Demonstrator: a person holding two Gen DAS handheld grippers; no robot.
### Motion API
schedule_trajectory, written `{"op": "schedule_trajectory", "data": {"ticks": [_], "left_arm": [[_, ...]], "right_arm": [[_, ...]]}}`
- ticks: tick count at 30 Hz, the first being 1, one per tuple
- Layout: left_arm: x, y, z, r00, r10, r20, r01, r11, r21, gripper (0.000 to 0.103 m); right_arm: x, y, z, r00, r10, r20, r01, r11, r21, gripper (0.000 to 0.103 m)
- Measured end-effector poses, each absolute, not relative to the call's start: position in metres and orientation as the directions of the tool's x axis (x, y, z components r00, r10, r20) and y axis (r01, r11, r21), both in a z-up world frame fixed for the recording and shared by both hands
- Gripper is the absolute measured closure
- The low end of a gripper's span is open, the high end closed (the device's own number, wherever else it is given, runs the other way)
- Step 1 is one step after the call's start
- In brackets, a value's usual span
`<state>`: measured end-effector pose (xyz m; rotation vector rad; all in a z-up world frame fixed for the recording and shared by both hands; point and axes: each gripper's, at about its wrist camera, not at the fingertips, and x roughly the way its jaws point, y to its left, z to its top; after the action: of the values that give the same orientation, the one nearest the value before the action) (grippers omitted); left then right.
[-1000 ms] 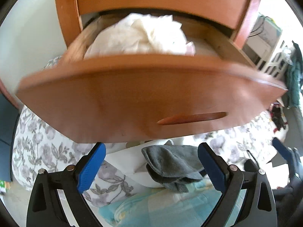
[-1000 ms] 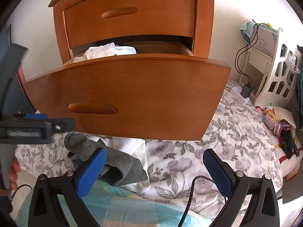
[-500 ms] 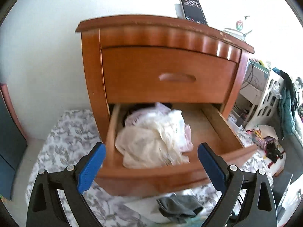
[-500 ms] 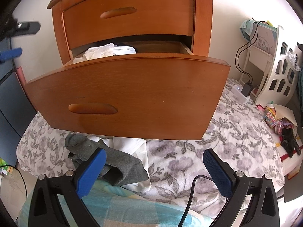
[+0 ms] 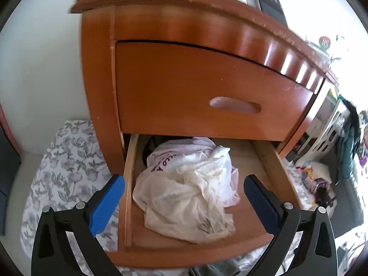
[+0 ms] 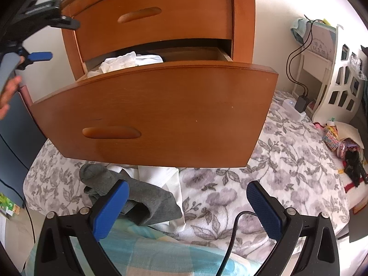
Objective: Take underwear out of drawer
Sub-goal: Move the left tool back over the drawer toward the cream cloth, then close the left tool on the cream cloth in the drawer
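Your left gripper (image 5: 184, 191) hangs over the open lower drawer (image 5: 248, 227) of the nightstand (image 5: 184, 23), jaws spread wide and empty. The underwear (image 5: 184, 197), a crumpled white and pale pink heap, lies on the drawer floor towards its left side, framed right between your two blue pads but below them, no contact showing. The upper drawer (image 5: 184, 87) above it is shut. Your right gripper (image 6: 186, 207) sits low in front of the drawer front (image 6: 161, 112), jaws wide open too, holding nothing. Under it, a grey garment (image 6: 138, 197) and a white cloth (image 6: 161, 177) lie on the floral bedspread (image 6: 276, 161), the grey one just behind its left pad. From here the underwear (image 6: 128, 62) only peeks over the drawer's rim.
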<state>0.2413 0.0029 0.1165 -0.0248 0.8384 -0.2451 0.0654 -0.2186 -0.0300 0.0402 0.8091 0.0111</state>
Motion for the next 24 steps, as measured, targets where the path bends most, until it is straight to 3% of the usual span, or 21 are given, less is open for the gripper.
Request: {"op": "schedule_trajectory", "data": {"ticks": [5, 11, 24], "left_arm": [[0.262, -0.017, 0.107, 0.562, -0.248, -0.789, 0.267, 0.957, -0.11, 0.0], [0.284, -0.043, 0.096, 0.499, -0.185, -0.847, 0.312, 0.95, -0.024, 0.0], [0.322, -0.054, 0.044, 0.288, -0.02, -0.958, 0.2, 0.979, 0.04, 0.0]], "right_arm": [[0.066, -0.22, -0.031, 0.687, 0.03, -0.726, 0.007, 0.999, 0.048, 0.0], [0.067, -0.221, -0.032, 0.681, 0.036, -0.731, 0.007, 0.998, 0.057, 0.0], [0.068, -0.225, -0.033, 0.677, 0.043, -0.734, 0.016, 0.997, 0.073, 0.0]]}}
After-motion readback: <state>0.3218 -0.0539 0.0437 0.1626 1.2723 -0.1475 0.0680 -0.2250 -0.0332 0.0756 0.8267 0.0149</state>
